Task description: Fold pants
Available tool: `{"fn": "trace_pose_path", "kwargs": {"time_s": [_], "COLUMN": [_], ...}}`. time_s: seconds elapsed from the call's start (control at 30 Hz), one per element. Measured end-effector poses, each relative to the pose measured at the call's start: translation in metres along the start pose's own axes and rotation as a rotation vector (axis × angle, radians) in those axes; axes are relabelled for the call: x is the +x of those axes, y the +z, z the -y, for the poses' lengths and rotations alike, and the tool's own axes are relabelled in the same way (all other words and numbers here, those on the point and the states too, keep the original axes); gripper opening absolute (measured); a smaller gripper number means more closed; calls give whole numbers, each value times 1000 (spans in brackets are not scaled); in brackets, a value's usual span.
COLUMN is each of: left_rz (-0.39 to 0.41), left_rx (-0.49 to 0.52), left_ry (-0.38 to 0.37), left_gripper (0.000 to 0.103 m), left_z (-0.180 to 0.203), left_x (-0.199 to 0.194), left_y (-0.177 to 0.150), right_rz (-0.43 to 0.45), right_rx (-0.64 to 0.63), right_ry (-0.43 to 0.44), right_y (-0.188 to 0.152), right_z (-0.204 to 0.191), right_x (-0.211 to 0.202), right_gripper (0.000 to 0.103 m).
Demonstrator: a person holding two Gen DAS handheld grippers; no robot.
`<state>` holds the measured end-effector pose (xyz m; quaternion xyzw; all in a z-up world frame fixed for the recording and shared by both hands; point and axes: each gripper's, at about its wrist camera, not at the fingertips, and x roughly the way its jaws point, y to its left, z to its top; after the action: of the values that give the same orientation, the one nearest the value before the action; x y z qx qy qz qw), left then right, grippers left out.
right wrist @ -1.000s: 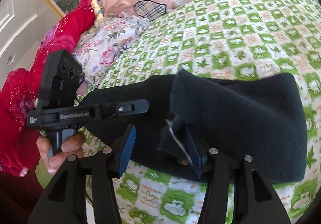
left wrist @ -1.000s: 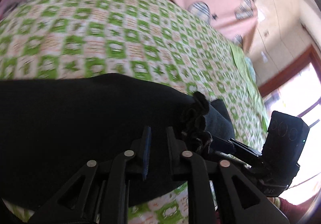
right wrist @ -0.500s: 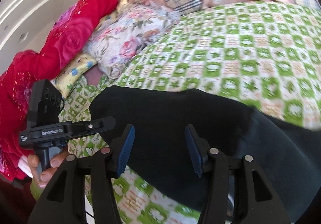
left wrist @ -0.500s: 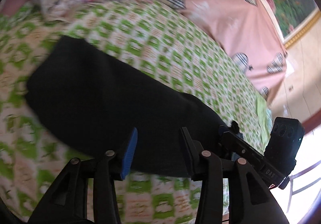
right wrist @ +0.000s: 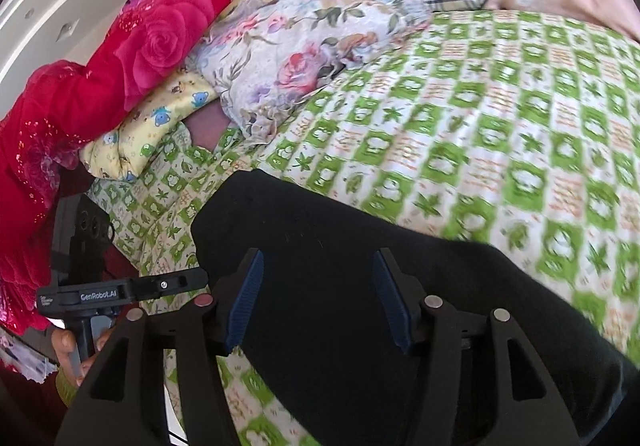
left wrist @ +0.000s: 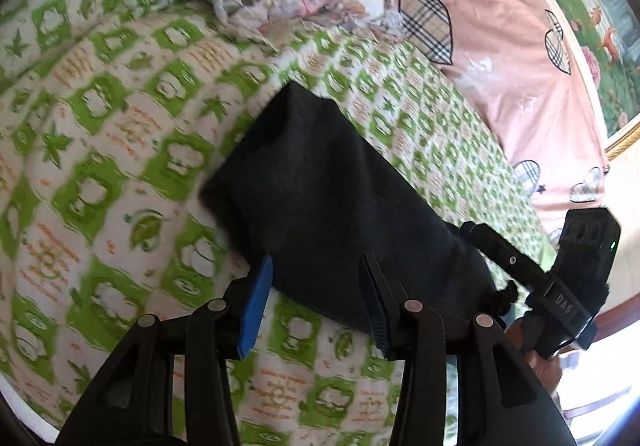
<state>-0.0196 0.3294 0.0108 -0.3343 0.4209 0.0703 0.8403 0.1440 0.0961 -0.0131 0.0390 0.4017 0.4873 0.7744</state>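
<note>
The black pants (left wrist: pixel 332 194) lie folded in a long flat strip on the green-and-white checked bed sheet (left wrist: pixel 120 150). They also show in the right wrist view (right wrist: pixel 400 298). My left gripper (left wrist: pixel 316 282) is open and empty, its jaws at the near edge of the strip. My right gripper (right wrist: pixel 318 278) is open and empty, just above the pants near their left end. The other gripper's body shows at the right of the left wrist view (left wrist: pixel 576 278) and at the left of the right wrist view (right wrist: pixel 92 278).
A floral pillow (right wrist: pixel 304 46), a red rose blanket (right wrist: pixel 132 46) and a yellow cartoon-print cloth (right wrist: pixel 148 126) lie at the head of the bed. A pink quilt with plaid hearts (left wrist: pixel 500 46) lies along the far side. The bed's near edge runs below the grippers.
Both grippers have let go of the pants and opened. They have drawn back and swung toward the head of the bed. The pants now lie flat as a folded strip.
</note>
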Motion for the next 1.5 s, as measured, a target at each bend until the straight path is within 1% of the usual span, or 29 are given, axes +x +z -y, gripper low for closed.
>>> {"fn": "trace_pose_path", "kwargs": {"time_s": [0.07,0.13,0.23,0.3,0.47,0.67,0.77,0.87,0.93,0.97,1.0,1.03,1.07,1.13,1.17,1.33,1.43,1.5], "left_rz": [21,27,18,6,-25,-19,-20,-15,-7,-7,-3,2,4,14,20,58,91,112], "left_rx": [1,-6,-38,-52,-82,-89,-84,-69,-50,-37,-32,-23,-17,-6,1,50,101,148], "left_ry": [45,49,50,63,72,61,62,77,108,117,118,119,120,113,104,73,25,9], "left_gripper": [50,53,53,56,57,56,56,53,37,36,31,27,25,21,20,19,18,18], "left_z": [-2,-8,-17,-22,-28,-27,-24,-22,-18,-16,-15,-13,-10,-6,-1,23,50,70], "left_x": [-3,-5,-3,2,18,29,35,41,44,46,47,46,47,44,41,19,2,-6], "left_y": [1,3,6,7,10,17,20,23,24,25,25,25,27,28,28,28,27,26], "right_rz": [-10,-19,-37,-57,-117,-232,-288,-323,-340,-345,-340,-337,-329,-300,-288,-197,-131,-94], "right_rx": [-14,-31,-59,-81,-149,-206,-226,-224,-228,-232,-241,-250,-265,-283,-282,-256,-237,-215], "right_ry": [8,12,19,25,45,124,121,140,151,152,155,162,161,147,149,171,187,199], "right_y": [7,13,26,34,53,70,74,75,74,73,71,69,68,66,66,72,76,77], "right_z": [-4,-8,-14,-18,-28,-34,-34,-31,-33,-34,-37,-40,-43,-47,-47,-46,-42,-37], "right_x": [7,14,26,36,65,108,128,144,151,154,154,153,151,143,139,97,62,41], "right_gripper": [59,59,60,60,60,60,60,60,60,59,55,41,35,29,27,24,23,23]}}
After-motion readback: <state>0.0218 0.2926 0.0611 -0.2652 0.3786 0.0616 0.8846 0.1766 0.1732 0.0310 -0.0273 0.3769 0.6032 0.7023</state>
